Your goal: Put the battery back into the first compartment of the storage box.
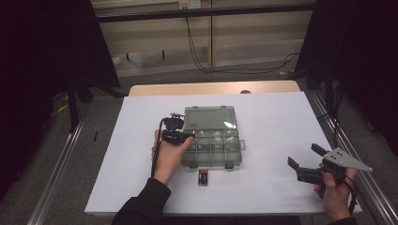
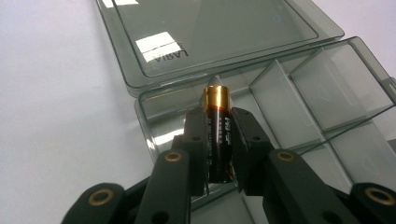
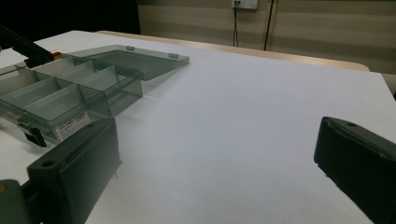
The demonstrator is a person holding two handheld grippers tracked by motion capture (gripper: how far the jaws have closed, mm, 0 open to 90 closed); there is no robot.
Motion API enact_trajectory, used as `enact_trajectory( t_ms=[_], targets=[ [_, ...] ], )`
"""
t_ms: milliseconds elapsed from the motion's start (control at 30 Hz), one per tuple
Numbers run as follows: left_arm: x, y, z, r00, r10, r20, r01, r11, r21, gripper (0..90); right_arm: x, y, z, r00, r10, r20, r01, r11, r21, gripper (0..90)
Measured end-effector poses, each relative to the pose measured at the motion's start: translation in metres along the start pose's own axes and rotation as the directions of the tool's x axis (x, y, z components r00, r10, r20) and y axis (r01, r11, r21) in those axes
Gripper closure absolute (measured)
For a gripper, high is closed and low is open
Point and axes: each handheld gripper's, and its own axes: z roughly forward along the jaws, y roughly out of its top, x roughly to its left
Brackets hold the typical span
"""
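I find the left gripper (image 2: 218, 140) clamped on a battery (image 2: 217, 135) at frame centre, over the open compartment box's (image 2: 299, 93) near-left corner. My right gripper (image 1: 307, 161), lower right in the high view, stands wide with nothing between its jaws. Spare batteries (image 1: 202, 177) lie just below the box.

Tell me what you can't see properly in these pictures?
- Battery in the left gripper: in the left gripper view the pads cover its sides and its label is too small to read.
- Batteries on the table: in the high view too small to count or read.
- Organizer box: in the right gripper view the left edge cuts it off.
- Right gripper: its view's bottom edge cuts off both jaws.
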Motion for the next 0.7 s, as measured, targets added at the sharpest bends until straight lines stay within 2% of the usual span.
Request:
enact_trajectory(
  t_ms=[100, 200, 233, 267, 300, 333, 367, 400, 433, 467, 500, 533, 600, 633, 667, 700],
  targets=[
    [0.0, 0.0, 0.0, 0.9999, 0.014, -0.003, -0.014, 0.9999, -0.003, 76.2, 0.0, 0.0, 0.0, 1.0, -0.001, -0.001, 0.001, 1.0, 0.001, 0.0],
    [0.0, 0.0, -0.001, 0.9999, 0.01, 0.004, -0.01, 0.9998, -0.019, 64.5, 0.0, 0.0, 0.0, 1.0, 0.003, 0.0, -0.003, 1.0, 0.002, 0.0],
    [0.0, 0.0, -0.002, 0.9999, 0.012, 0.008, -0.012, 0.9998, -0.017, 64.5, 0.0, 0.0, 0.0, 1.0, 0.003, 0.0, -0.003, 1.0, 0.002, 0.0],
    [0.0, 0.0, -0.003, 0.9998, 0.017, 0.014, -0.017, 0.9998, -0.014, 57.8, -0.001, 0.0, 0.0, 1.0, 0.003, 0.0, -0.003, 1.0, 0.002, 0.0],
    [-0.001, 0.0, -0.003, 0.9996, 0.024, 0.017, -0.024, 0.9995, -0.021, 57.8, -0.001, 0.0, 0.0, 1.0, 0.003, 0.0, -0.003, 1.0, 0.002, 0.0],
    [-0.002, 0.0, -0.004, 0.9995, 0.028, 0.014, -0.027, 0.9994, -0.02, 50.4, -0.001, 0.0, 0.0, 1.0, 0.003, 0.0, -0.003, 1.0, 0.002, 0.0],
    [-0.003, 0.0, -0.005, 0.9992, 0.04, 0.001, -0.04, 0.9992, -0.011, 50.4, -0.001, 0.0, 0.0, 1.0, 0.003, 0.0, -0.003, 1.0, 0.002, 0.0],
    [-0.004, -0.001, -0.005, 0.9991, 0.042, -0.007, -0.042, 0.999, -0.015, 45.5, -0.001, 0.0, 0.0, 1.0, 0.002, 0.0, -0.002, 1.0, 0.002, 0.0],
    [-0.004, -0.001, -0.006, 0.9989, 0.046, -0.003, -0.046, 0.9988, -0.017, 34.4, -0.001, 0.0, 0.0, 1.0, 0.002, 0.0, -0.002, 1.0, 0.001, 0.0],
    [-0.005, -0.002, -0.008, 0.9986, 0.05, 0.018, -0.05, 0.9987, -0.013, 29.9, 0.0, 0.0, 0.0, 1.0, 0.003, 0.001, -0.003, 1.0, 0.002, 0.0],
    [-0.005, -0.002, -0.008, 0.9986, 0.05, 0.018, -0.05, 0.9987, -0.013, 24.6, 0.0, 0.0, 0.0, 1.0, 0.003, 0.002, -0.003, 1.0, 0.002, 0.0],
    [-0.005, -0.002, -0.009, 0.9982, 0.042, 0.042, -0.041, 0.999, -0.019, 24.6, 0.0, 0.0, 0.0, 1.0, 0.003, 0.002, -0.003, 1.0, 0.002, 0.0],
    [-0.005, -0.003, -0.013, 0.9981, 0.04, 0.047, -0.038, 0.9989, -0.026, 16.4, 0.0, 0.0, 0.0, 1.0, 0.002, 0.005, -0.002, 1.0, 0.001, 0.0],
    [-0.005, -0.004, -0.014, 0.9981, 0.035, 0.051, -0.034, 0.9992, -0.024, 9.2, 0.0, 0.0, 0.0, 1.0, 0.003, 0.005, -0.003, 1.0, 0.001, 0.0],
    [-0.005, -0.005, -0.016, 0.9978, 0.034, 0.057, -0.033, 0.9992, -0.021, 9.2, 0.0, 0.0, 0.0, 1.0, 0.003, 0.005, -0.003, 1.0, 0.001, 0.0],
    [-0.004, -0.005, -0.017, 0.9971, 0.037, 0.067, -0.036, 0.9992, -0.015, 5.4, 0.0, 0.0, 0.0, 1.0, 0.003, 0.005, -0.003, 1.0, 0.002, 0.0]
  ],
)
